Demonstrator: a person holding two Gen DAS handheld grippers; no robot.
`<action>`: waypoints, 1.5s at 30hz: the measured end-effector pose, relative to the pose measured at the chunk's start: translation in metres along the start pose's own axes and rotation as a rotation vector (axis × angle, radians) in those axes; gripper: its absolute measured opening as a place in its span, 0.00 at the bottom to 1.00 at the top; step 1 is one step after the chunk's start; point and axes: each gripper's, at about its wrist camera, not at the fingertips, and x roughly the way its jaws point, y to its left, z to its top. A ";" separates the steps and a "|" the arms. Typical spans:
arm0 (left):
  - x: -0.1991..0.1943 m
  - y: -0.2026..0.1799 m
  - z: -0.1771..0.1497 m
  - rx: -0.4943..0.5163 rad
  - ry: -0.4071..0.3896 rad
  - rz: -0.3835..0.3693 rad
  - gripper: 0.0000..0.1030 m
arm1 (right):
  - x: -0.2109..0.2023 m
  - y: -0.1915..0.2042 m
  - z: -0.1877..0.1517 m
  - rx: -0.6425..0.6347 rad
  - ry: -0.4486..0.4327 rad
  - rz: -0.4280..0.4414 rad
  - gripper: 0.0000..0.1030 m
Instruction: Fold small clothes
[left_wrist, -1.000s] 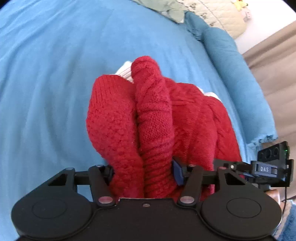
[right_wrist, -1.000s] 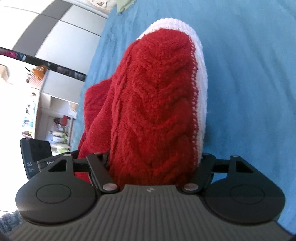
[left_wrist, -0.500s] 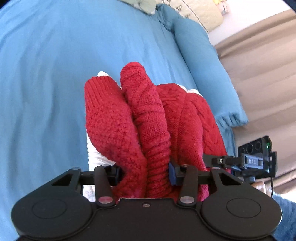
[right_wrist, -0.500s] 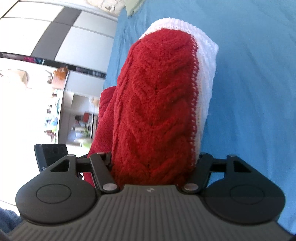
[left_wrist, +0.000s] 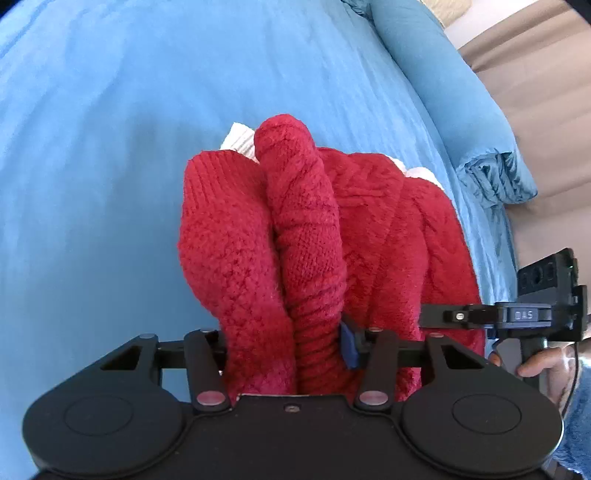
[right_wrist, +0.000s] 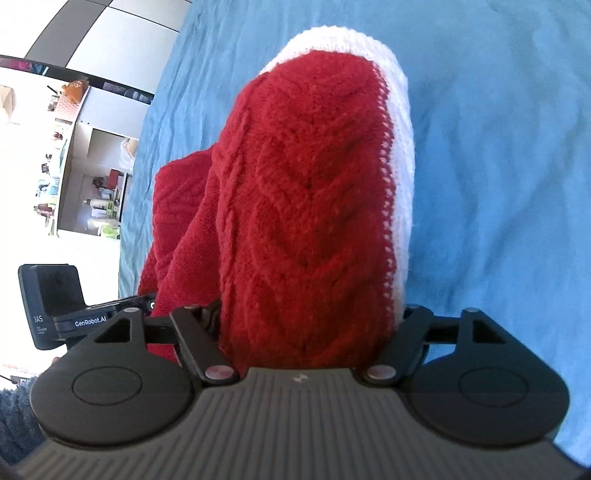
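A red cable-knit sweater with white trim (left_wrist: 295, 229) hangs bunched between both grippers above the blue bed. My left gripper (left_wrist: 288, 339) is shut on thick folds of the red sweater; its fingertips are buried in the knit. My right gripper (right_wrist: 306, 325) is shut on the sweater's red body with the white hem edge (right_wrist: 400, 147) along its right side. The sweater (right_wrist: 303, 206) fills the middle of the right wrist view. The right gripper also shows at the right edge of the left wrist view (left_wrist: 532, 317), level with the left one.
The blue bedsheet (left_wrist: 110, 147) spreads below and to the left. A blue pillow (left_wrist: 461, 110) lies at the bed's right edge by a beige wall. Shelves and a white wardrobe (right_wrist: 92, 184) stand beyond the bed in the right wrist view.
Both grippers have carried the sweater along over the bed, holding it the same way. The pillow and bed edge have shifted in view; the right gripper now sits lower in the left wrist view.
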 end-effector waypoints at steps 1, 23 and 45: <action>-0.002 0.000 0.002 0.005 -0.001 0.011 0.59 | -0.004 0.000 -0.004 -0.009 -0.003 -0.020 0.96; -0.084 -0.157 -0.070 0.420 -0.116 0.164 1.00 | -0.085 0.131 -0.097 -0.687 -0.184 -0.552 1.00; 0.031 -0.094 -0.005 0.360 0.024 0.192 1.00 | -0.017 0.068 -0.100 -0.571 -0.027 -0.497 1.00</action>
